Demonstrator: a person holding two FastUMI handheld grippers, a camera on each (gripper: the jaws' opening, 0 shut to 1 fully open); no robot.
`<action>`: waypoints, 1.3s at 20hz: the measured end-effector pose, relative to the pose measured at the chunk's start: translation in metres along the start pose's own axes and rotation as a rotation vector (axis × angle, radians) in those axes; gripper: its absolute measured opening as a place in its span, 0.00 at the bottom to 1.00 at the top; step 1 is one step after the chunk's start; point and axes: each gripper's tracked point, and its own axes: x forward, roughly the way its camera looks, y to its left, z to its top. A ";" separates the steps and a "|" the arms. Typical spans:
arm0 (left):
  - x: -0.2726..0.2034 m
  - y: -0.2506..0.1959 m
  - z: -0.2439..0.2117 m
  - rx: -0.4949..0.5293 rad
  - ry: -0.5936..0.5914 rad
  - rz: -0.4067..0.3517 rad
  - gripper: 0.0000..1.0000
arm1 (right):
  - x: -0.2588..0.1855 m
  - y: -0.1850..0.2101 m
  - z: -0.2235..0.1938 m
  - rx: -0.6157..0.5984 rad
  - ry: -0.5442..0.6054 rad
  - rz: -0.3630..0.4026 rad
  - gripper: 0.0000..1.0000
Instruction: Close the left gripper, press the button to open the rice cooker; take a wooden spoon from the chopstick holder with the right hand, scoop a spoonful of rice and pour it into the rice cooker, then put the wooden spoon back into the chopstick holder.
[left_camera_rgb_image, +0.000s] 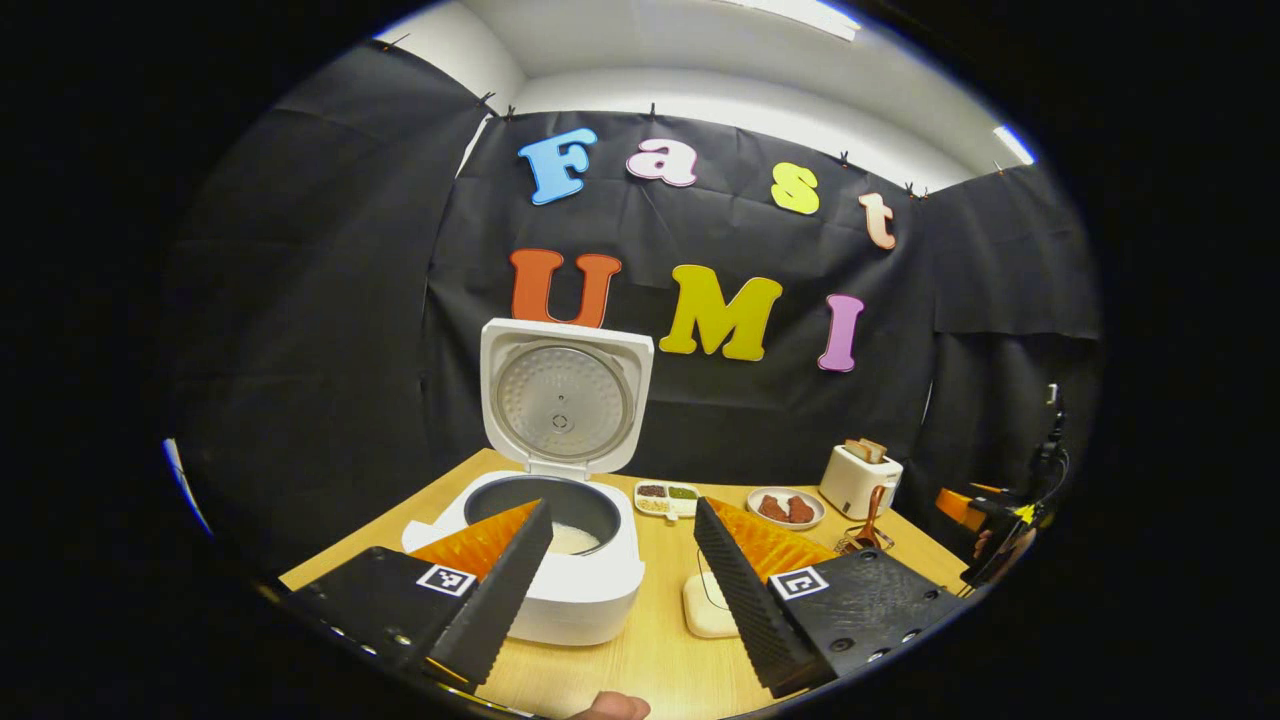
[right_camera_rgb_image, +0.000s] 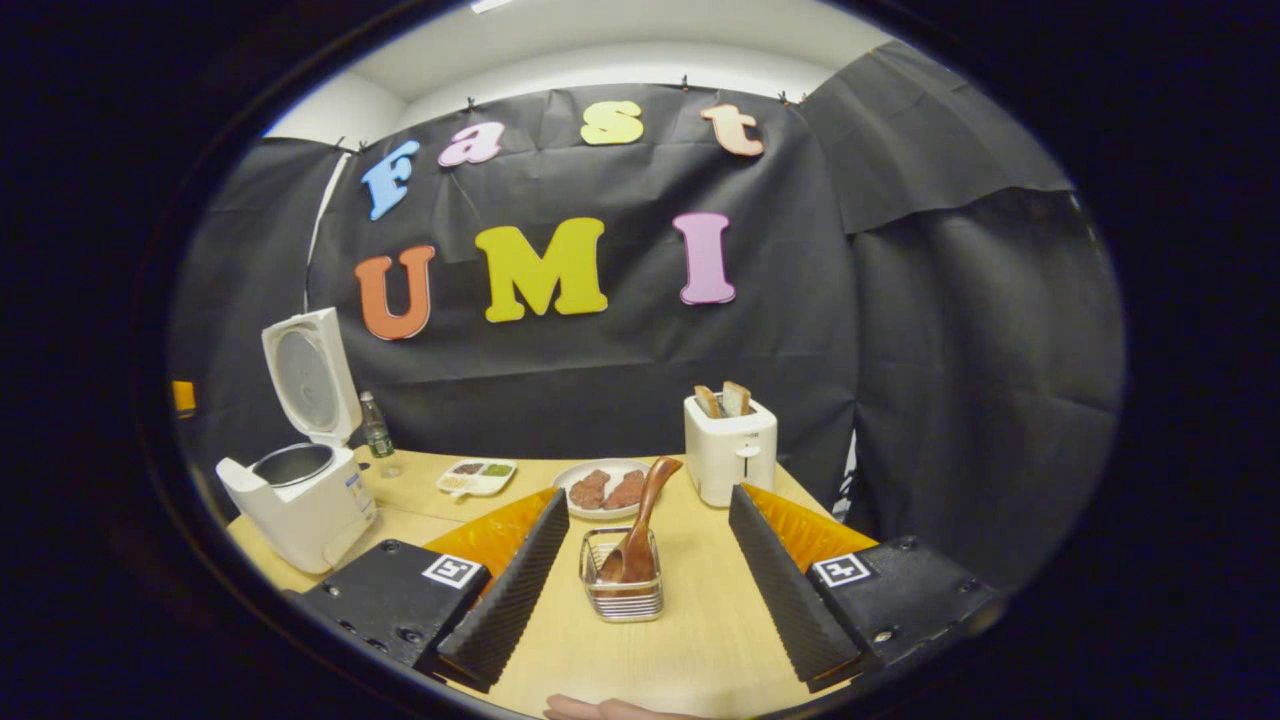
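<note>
The white rice cooker stands with its lid raised, and white rice shows in the pot. My left gripper is open just in front of it, with nothing between its fingers. In the right gripper view the wooden spoon stands bowl-down in the wire chopstick holder, its handle leaning away. My right gripper is open, with the holder between its two fingers and neither one touching it. The cooker sits at the far left of that view.
A small cream container lies right of the cooker. A sectioned dish of grains, a plate of brown food and a toaster with bread line the back of the wooden table. A bottle stands behind the cooker.
</note>
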 end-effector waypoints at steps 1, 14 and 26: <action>-0.003 0.000 -0.008 0.016 0.007 0.006 0.95 | 0.014 0.000 -0.005 0.009 0.019 0.010 1.00; -0.041 -0.006 -0.050 0.188 -0.058 0.008 0.94 | 0.166 0.010 -0.061 0.120 0.237 0.129 1.00; -0.042 0.005 -0.066 0.162 -0.038 0.009 0.93 | 0.201 0.004 -0.093 0.208 0.422 0.150 0.89</action>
